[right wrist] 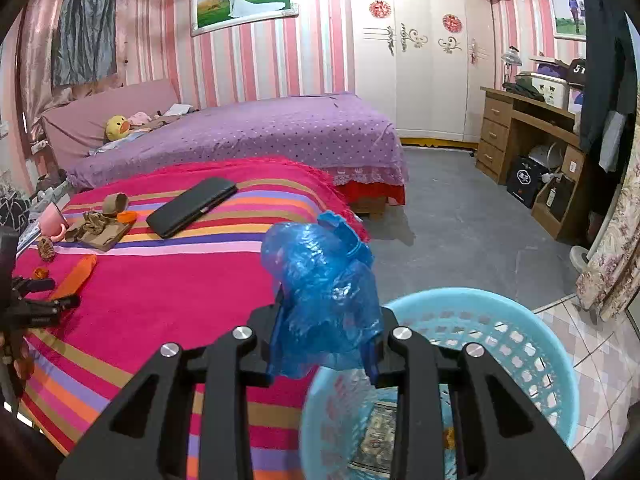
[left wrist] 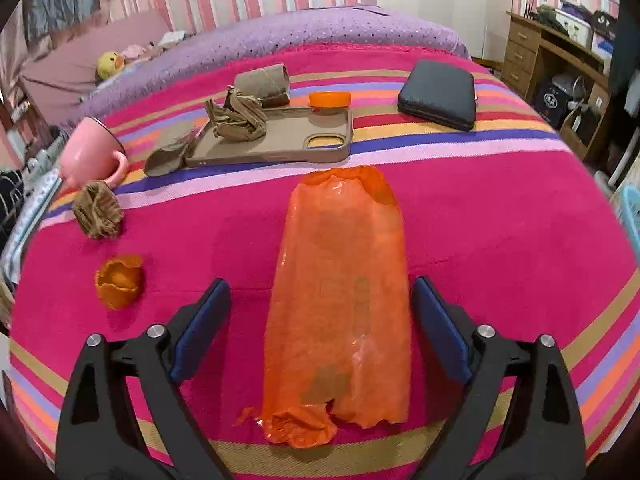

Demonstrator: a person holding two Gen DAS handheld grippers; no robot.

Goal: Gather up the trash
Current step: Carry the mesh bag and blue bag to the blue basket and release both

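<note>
**Left wrist view: orange bag lying lengthwise between wide claw fingers**

Left wrist view is showing the left claw standing wide, its two blue pads flanking an orange plastic bag without pressing on it. The bag is lying flat on the striped bedspread, and its long axis is running straight away from the claw, in line with the fingers, so the pads are sitting to either side of its narrow width. The near, crumpled end is lying close under the claw; the far end is pointing toward a tan phone case. A closing move would, in my judgement, be pinching the bag across its short dimension.

Other scraps are waiting further off to the left: a small orange crumple and a brown paper wad, both well apart from the claw.

Right wrist view is showing the right claw gripping a crumpled blue plastic bag, which is bulging up between narrow fingers. The light-blue basket is sitting just beyond and below, to the right, so the right claw is the one nearer the drop point, while the left is nearer the remaining trash.
</note>
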